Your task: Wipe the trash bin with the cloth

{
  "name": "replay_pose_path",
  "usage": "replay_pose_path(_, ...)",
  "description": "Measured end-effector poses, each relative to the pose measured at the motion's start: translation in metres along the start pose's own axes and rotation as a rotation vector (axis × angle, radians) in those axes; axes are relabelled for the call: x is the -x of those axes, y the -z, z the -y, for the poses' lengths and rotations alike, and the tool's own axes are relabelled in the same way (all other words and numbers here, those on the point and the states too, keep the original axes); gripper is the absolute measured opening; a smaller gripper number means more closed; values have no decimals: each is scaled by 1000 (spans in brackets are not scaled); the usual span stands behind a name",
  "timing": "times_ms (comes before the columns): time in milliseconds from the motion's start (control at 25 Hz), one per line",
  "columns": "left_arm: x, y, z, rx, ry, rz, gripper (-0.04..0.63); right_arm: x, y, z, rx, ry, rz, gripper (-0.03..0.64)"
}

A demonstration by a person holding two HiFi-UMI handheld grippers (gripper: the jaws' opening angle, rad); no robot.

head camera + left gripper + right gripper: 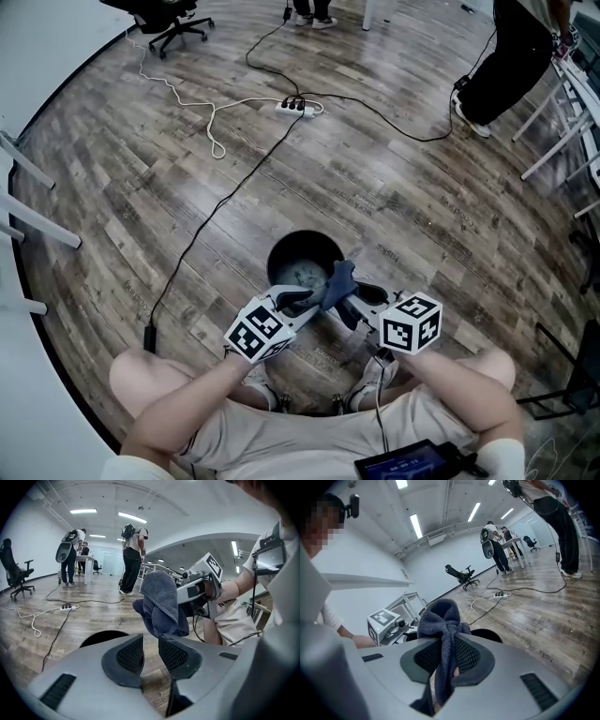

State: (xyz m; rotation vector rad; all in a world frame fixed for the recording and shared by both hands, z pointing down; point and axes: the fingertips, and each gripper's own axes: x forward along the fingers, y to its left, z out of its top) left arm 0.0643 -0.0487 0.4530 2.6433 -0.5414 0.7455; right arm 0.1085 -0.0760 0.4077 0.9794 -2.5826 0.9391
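The right gripper [446, 656] had its jaws pinched on the cloth [440, 618]. Only a narrow fold was caught between the pads, and the rest stood up in a loose bunch above them. My main worry was that grip: I judged that dragging the cloth hard along a rim could pull the fold out and drop it. The left gripper [150, 651] had its jaws spread with a gap between them and nothing in it. The cloth hung just beyond its tips, so closing there could have snagged the cloth and set the two grippers tugging against each other. The trash bin [277, 246] stood upright on the wooden floor just ahead of both grippers. The cloth hovered over its near edge, and I could not tell whether the two touched. Nothing braced the bin, and it looked light to me, so I expected a sideways wipe to slide or tip it unless the free gripper steadied the rim. A black cable [216, 217] ran across the floor to the bin's left, well apart from it. The bin was the only container in view. From above it showed a pale bottom, and I could make out no rubbish inside.
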Motion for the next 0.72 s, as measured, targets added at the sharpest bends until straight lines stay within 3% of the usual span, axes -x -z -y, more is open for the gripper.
replay_pose_path(720,-2,2,5,2,7,-6,115,1,15,1,-102,-26,-34,63)
